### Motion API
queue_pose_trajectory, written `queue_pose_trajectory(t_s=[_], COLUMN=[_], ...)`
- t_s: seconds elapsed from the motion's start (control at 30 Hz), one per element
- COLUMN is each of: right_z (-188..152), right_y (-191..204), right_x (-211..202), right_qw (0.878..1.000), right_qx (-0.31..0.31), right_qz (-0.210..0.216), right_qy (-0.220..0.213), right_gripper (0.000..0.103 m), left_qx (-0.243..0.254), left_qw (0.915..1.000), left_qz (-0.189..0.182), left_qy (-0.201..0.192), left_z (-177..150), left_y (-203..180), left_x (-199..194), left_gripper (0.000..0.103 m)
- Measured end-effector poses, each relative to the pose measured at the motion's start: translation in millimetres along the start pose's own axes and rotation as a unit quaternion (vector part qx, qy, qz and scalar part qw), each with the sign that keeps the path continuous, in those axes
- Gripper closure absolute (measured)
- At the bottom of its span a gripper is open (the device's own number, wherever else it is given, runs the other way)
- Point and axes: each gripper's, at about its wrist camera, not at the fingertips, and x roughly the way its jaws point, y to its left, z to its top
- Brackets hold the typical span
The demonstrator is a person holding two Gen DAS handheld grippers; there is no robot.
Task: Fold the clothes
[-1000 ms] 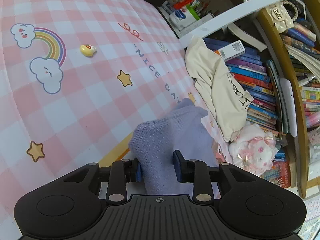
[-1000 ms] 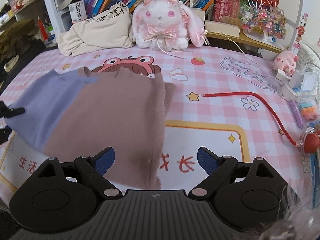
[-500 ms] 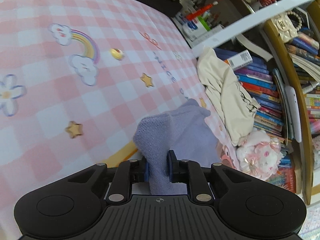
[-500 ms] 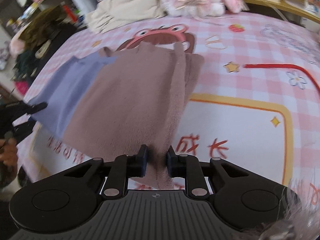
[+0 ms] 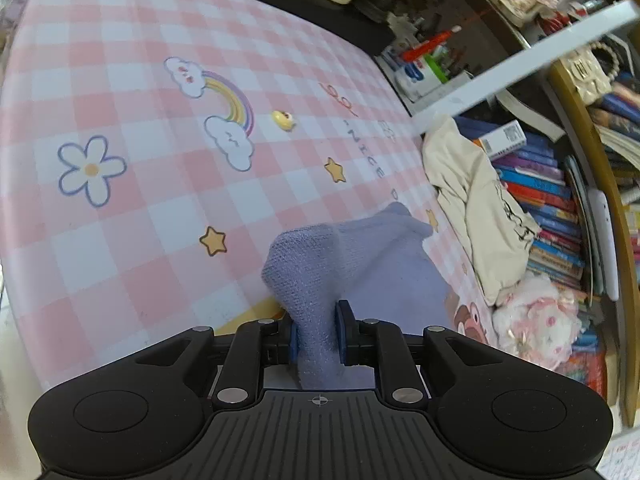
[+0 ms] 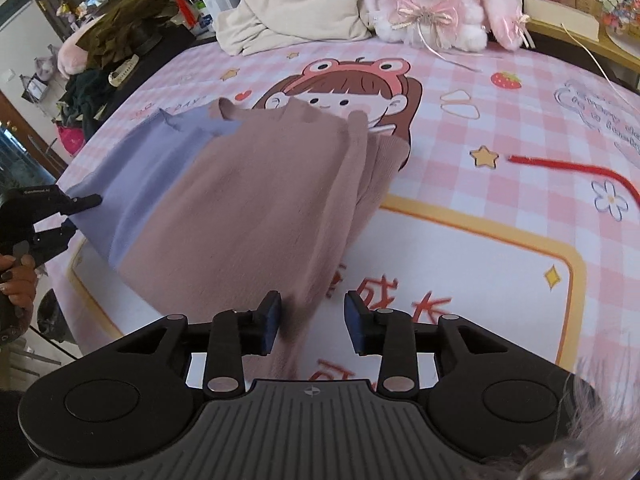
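Now left gripper (image 5: pixel 316 334) pinching sweater (image 6: pixel 248 208) (lavender edge); right gripper (image 6: pixel 313 322) parted.

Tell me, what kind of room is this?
Probably a child's bedroom or playroom at home: a pink checked cartoon mat, a plush bunny and shelves crammed with books.

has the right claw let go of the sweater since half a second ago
Yes. The right claw was pinched shut on the sweater hem; now its jaws stand apart, the hem loose between them over the yellow-bordered mat print.
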Motion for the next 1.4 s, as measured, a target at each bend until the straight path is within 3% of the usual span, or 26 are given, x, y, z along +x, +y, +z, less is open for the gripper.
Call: queue_pose_trajectory(t_s=[0.3, 0.4, 0.5, 0.7, 0.9, 1.0, 1.07, 1.13, 1.2, 1.27, 1.37, 1.4], right_z=[24, 29, 30, 30, 28, 28, 28, 28, 27, 27, 27, 27], right_y=[-11, -14, -16, -27, -38, -43, -47, -51, -54, -58, -63, -64], right_x=[14, 22, 27, 28, 29, 29, 30, 30, 30, 30, 31, 31], right_qw=[0.999, 0.999, 0.999, 0.998, 0.997, 0.996, 0.996, 0.995, 0.994, 0.992, 0.99, 0.989], right_qx=[-0.041, -0.044, -0.042, -0.021, -0.004, 0.007, 0.016, 0.026, 0.036, 0.047, 0.064, 0.07], right_qz=[-0.004, 0.016, 0.026, 0.051, 0.072, 0.084, 0.092, 0.099, 0.106, 0.113, 0.124, 0.127], right_qy=[-0.024, -0.019, -0.015, -0.01, -0.008, -0.005, -0.003, -0.001, 0.002, 0.004, 0.008, 0.01], right_gripper=[0.069, 0.084, 0.086, 0.087, 0.087, 0.087, 0.087, 0.087, 0.087, 0.087, 0.087, 0.086], left_qx=[0.016, 0.04, 0.067, 0.099, 0.14, 0.192, 0.264, 0.338, 0.423, 0.512, 0.594, 0.591], left_qw=[0.9996, 0.9987, 0.997, 0.9908, 0.98, 0.9707, 0.9557, 0.9351, 0.9028, 0.8573, 0.8035, 0.8054], left_qz=[0.019, 0.022, -0.003, -0.065, -0.116, -0.117, -0.101, -0.087, -0.076, -0.049, -0.01, -0.01], left_qy=[-0.013, -0.021, -0.038, -0.066, -0.082, -0.085, -0.083, -0.061, -0.02, 0.011, 0.042, 0.043], left_z=[-4, -6, -9, -19, -44, -70, -100, -138, -182, -225, -269, -268], left_y=[-9, -16, -27, -69, -131, -166, -189, -208, -219, -222, -213, -212], left_x=[3, 1, -7, -34, -59, -67, -74, -71, -60, -44, -20, -20], left_gripper=[0.086, 0.088, 0.093, 0.094, 0.094, 0.094, 0.094, 0.093, 0.093, 0.093, 0.091, 0.09])
